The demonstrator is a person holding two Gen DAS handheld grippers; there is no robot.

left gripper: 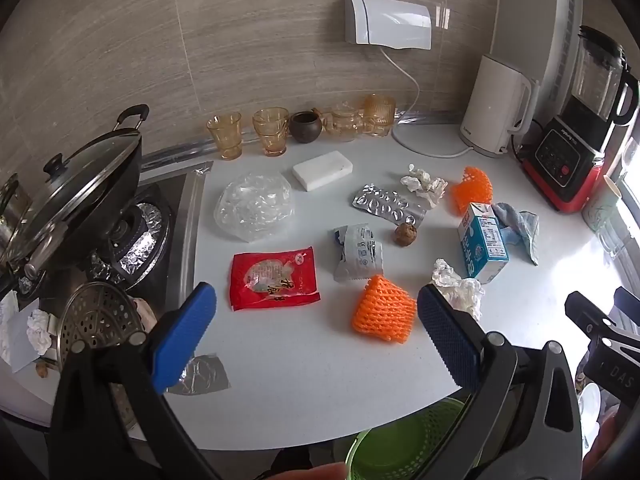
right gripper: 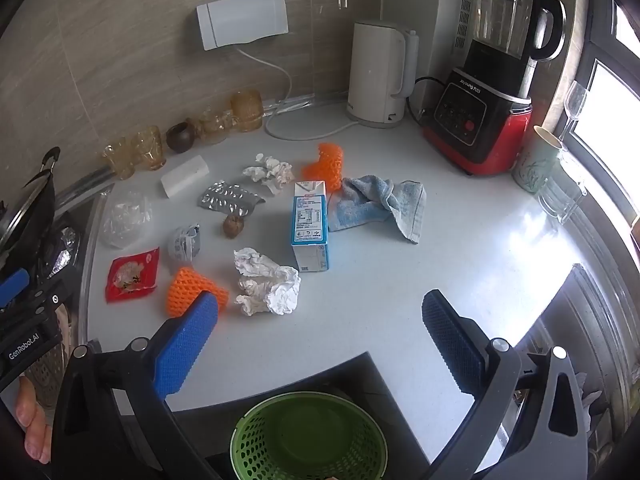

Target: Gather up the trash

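Hovering open-jawed, both grippers above littered counter.

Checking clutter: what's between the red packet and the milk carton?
Left wrist view: a crumpled silver wrapper lies between the red packet and milk carton; brown lump just behind.

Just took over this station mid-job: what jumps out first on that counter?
The litter across the white counter: two orange foam nets, a red snack packet, crumpled tissue and an upright blue-and-white carton beside a blue cloth. A green basket sits below the counter's near edge. Both grippers, left gripper and right gripper, hover open, holding nothing.
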